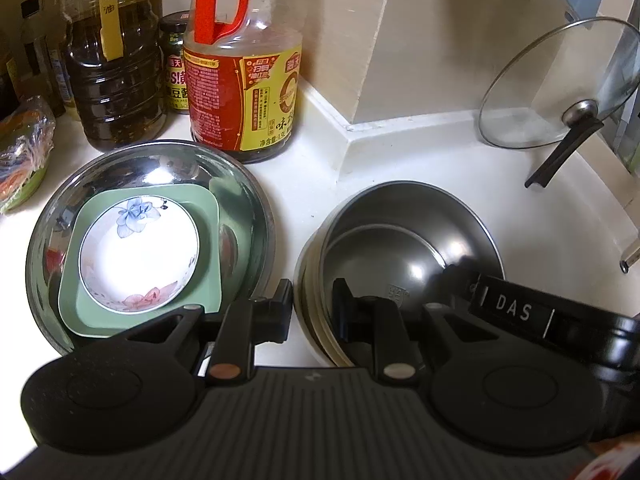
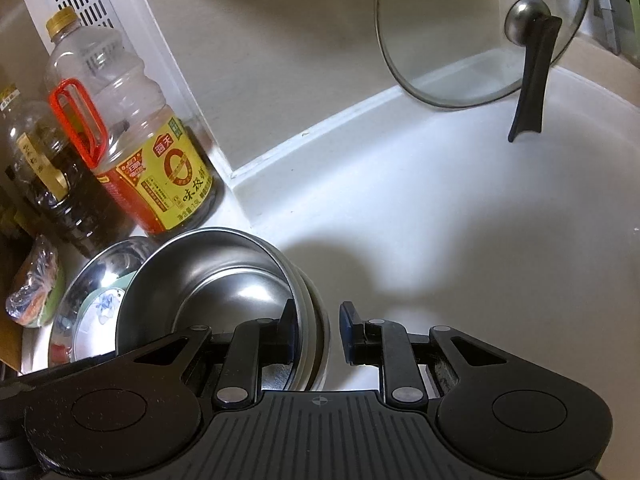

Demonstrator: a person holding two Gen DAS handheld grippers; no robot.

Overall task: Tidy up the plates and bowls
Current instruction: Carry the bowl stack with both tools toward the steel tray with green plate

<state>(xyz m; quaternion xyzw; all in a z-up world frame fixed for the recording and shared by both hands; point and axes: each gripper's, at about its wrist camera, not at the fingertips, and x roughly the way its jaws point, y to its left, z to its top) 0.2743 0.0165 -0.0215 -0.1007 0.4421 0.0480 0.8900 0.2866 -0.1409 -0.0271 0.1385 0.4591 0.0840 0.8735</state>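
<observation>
A stack of steel bowls [image 1: 404,240] with pale rims stands on the white counter [image 1: 312,176]. My left gripper [image 1: 312,308] is open and straddles the stack's left rim. My right gripper [image 2: 316,326] is open and straddles the same stack [image 2: 224,280] at its right rim. The right gripper's body [image 1: 520,312] shows at the stack's far side in the left wrist view. To the left, a wide steel basin [image 1: 152,168] holds a green square plate [image 1: 208,216] with a white flowered saucer [image 1: 138,252] on it. The basin [image 2: 92,276] also shows in the right wrist view.
A soy sauce bottle with a red handle [image 1: 244,88], a dark oil jug [image 1: 112,80] and a small jar [image 1: 174,64] stand behind the basin. A glass pot lid [image 1: 560,84] leans on the wall at right. A wrapped green dish [image 1: 24,152] sits far left.
</observation>
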